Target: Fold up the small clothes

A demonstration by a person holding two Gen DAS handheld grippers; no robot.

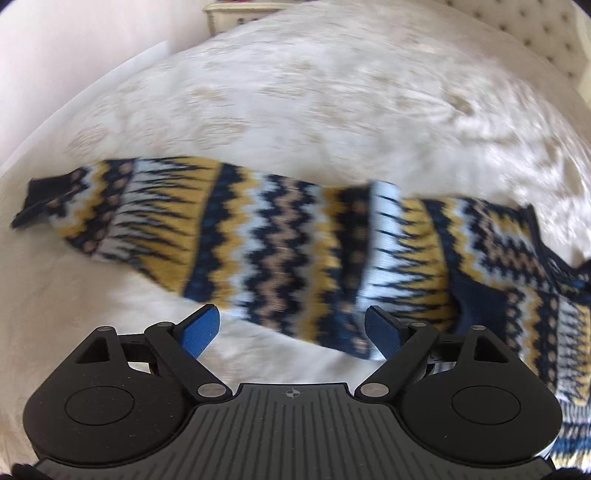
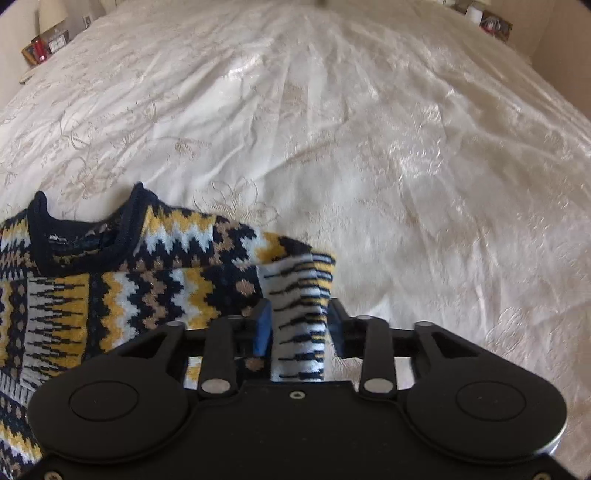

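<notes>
One sweater [image 1: 280,236] sleeve stretched sideways

Far beyond the sweater [image 2: 110,280], the bedspread [image 2: 369,129] lies bare and wide. Small clutter [image 2: 40,46] crowds its far-left edge, more [image 2: 491,22] at far right; a tufted headboard [image 1: 535,33] bounds one side.

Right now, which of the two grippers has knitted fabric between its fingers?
The right gripper: a fold of the navy, yellow and white zigzag-knit sweater sits between its fingers. The left gripper stands wide open above the cream bedspread, holding nothing.
</notes>
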